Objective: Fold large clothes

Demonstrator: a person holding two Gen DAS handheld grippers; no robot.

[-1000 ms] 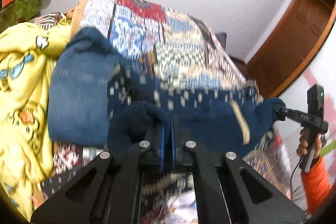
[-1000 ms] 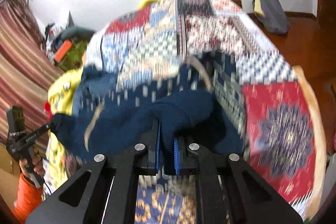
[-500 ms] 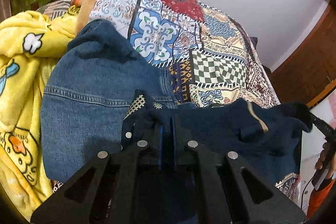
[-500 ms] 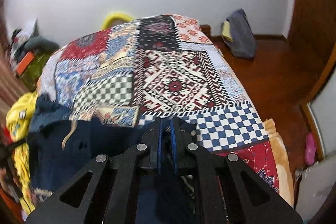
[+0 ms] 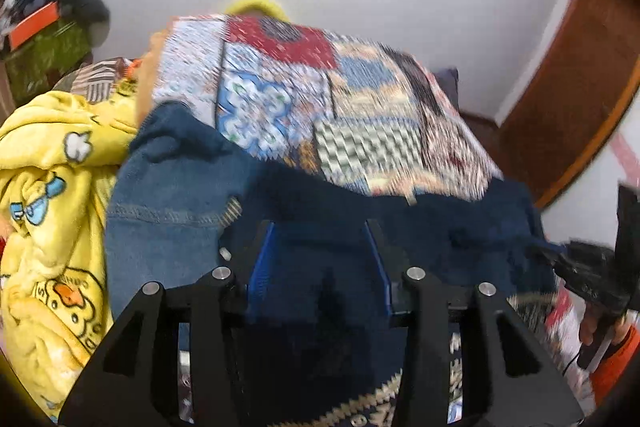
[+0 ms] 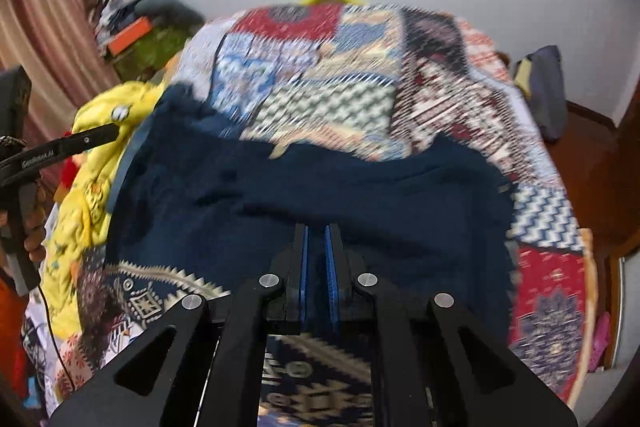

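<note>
A dark navy garment (image 5: 432,223) (image 6: 256,195) lies spread across the near end of a bed, over a patchwork quilt (image 5: 320,99) (image 6: 328,75). Its patterned hem (image 6: 160,279) shows near me. My left gripper (image 5: 320,227) hovers low over the garment's left part with its jaws opening. The cloth lies between and under the blue pads (image 5: 262,267), which do not press on it. My right gripper (image 6: 316,229) is shut, and a thin fold of the navy cloth sits between its pads. Each gripper also shows in the other's view, the left gripper (image 6: 60,151) and the right gripper (image 5: 584,271).
Blue jeans (image 5: 160,219) lie left of the garment, next to a yellow cartoon blanket (image 5: 48,195) (image 6: 92,163). A cluttered green box (image 5: 44,55) stands at the far left. A grey bag (image 6: 544,91) rests on the wooden floor to the right. A hand (image 5: 600,331) with an orange sleeve holds the right gripper.
The navy garment has come down from bunched and lifted to spread flat on the bed. My left jaws have parted off the cloth. My right gripper stays shut.
</note>
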